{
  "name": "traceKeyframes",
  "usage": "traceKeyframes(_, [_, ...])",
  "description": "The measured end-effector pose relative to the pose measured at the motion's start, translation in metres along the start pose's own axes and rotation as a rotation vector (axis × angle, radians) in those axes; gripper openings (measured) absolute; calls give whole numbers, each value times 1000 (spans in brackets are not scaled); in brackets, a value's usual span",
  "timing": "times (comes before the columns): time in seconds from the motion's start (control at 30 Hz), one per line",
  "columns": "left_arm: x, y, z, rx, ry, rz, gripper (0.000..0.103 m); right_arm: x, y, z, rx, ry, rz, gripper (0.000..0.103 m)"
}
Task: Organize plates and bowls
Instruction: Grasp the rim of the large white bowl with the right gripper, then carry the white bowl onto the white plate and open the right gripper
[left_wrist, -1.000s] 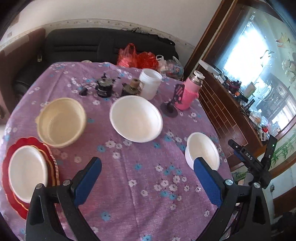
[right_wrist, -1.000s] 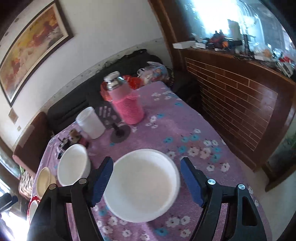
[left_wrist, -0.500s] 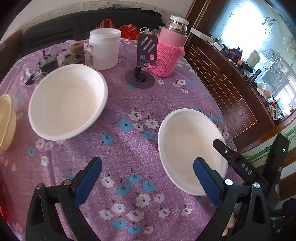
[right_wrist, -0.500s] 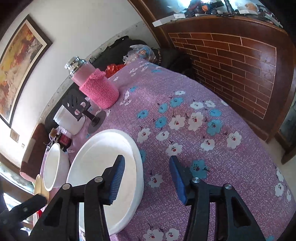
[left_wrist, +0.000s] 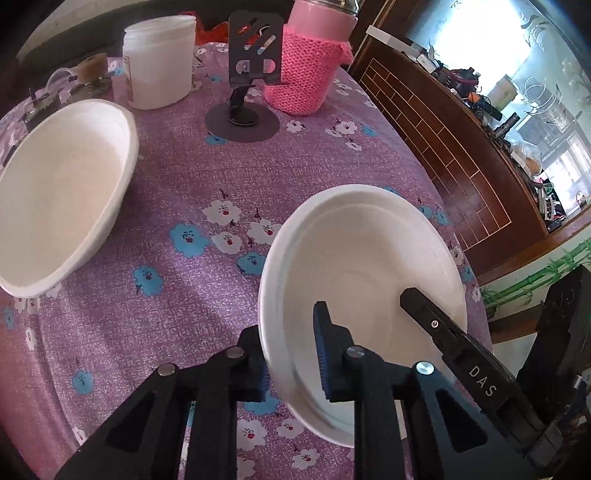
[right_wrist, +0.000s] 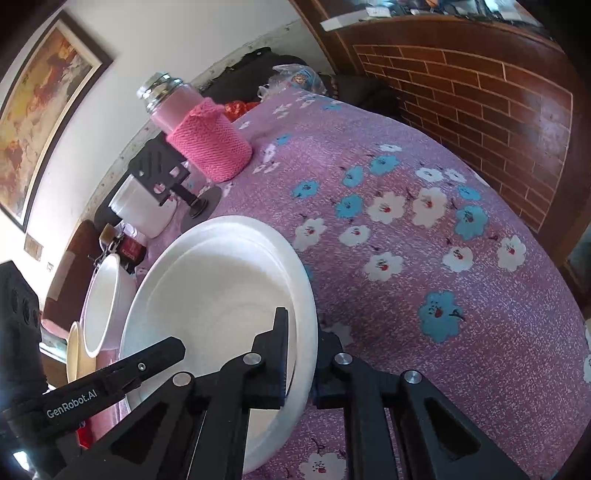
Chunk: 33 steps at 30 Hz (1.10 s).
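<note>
A white bowl (left_wrist: 362, 258) (right_wrist: 221, 280) stands on the purple flowered tablecloth (left_wrist: 177, 295) near the table's right edge. My left gripper (left_wrist: 291, 362) is shut on its near left rim, one pad inside and one outside. My right gripper (right_wrist: 303, 360) is shut on the opposite rim of the same bowl in the same way. Each gripper's finger shows inside the bowl in the other's view. A larger white bowl (left_wrist: 62, 192) (right_wrist: 103, 299) sits to the left, apart. A cream bowl (right_wrist: 74, 354) peeks out behind it.
A bottle in a pink knitted sleeve (left_wrist: 306, 77) (right_wrist: 210, 147), a black phone stand (left_wrist: 243, 92) and a white jar (left_wrist: 159, 62) stand at the back. A brick-patterned wooden cabinet (right_wrist: 480, 92) runs close beside the table's right edge.
Both grippers came down onto the smaller white bowl and closed on its rim. The left one swung right from the table's middle to reach it.
</note>
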<state>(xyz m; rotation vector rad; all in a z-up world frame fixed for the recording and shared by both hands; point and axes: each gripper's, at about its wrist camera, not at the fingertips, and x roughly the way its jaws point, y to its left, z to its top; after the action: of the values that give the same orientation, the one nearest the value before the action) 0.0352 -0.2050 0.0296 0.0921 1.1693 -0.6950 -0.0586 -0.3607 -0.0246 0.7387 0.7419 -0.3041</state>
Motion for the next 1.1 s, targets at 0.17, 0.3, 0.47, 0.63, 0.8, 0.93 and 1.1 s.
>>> traceKeyframes(0.17, [-39,10,-9,10,-84,21,19,-8,25,-10,-103,-52,31,9])
traceKeyframes(0.3, [-76,25,-25,17,-158,49,19,-14,53,-21,-164,-62,74,9])
traceKeyframes(0.47, [-124,60,-50,-26,-225,74,19,-25,95,-44,-195,-21,143,9])
traceKeyframes(0.63, [-174,106,-79,-104,-301,103,19,-34,155,-65,-288,-2,188,9])
traceKeyframes(0.8, [-220,163,-110,-214,-366,140,19,-35,227,-93,-404,37,238,9])
traceKeyframes(0.93, [-251,215,-134,-301,-407,204,19,-23,286,-122,-505,86,266,9])
traceKeyframes(1.1, [-268,284,-156,-427,-394,254,19,6,355,-164,-612,161,278,10])
